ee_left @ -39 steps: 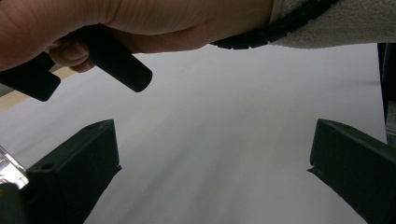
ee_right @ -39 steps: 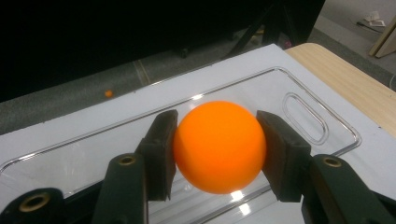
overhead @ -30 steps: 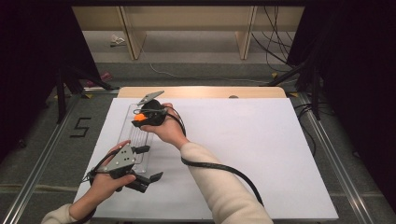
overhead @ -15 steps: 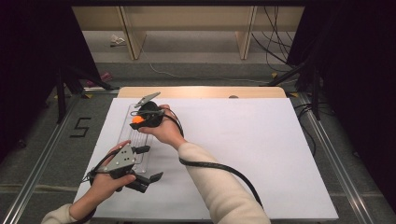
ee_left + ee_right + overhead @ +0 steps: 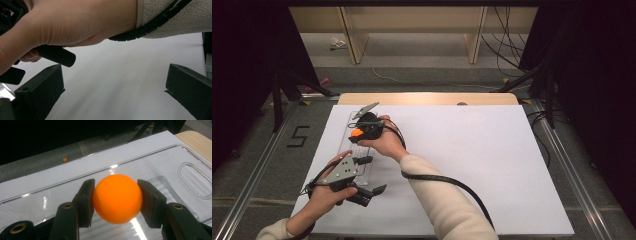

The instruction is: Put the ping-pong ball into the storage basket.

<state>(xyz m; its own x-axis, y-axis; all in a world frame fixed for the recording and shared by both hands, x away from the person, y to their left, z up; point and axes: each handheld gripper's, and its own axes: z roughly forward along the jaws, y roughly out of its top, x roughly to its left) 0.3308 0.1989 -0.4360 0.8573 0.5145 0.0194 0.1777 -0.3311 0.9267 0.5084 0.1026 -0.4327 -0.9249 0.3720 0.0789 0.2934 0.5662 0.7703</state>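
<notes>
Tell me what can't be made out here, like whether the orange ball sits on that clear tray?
- Underside of the orange ball, right gripper view: hidden by the ball itself, so touching the clear tray or lifted, I cannot tell.
- Ball in the high view: too small, half covered by the right gripper.
- Tray's near end, high view: covered by the left gripper.
- Orange speck on the floor: too small to identify.

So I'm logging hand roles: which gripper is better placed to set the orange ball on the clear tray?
Right. The right gripper already clamps the orange ball just above the clear tray. The left gripper is open, holds nothing, and sits at the tray's near end.
</notes>
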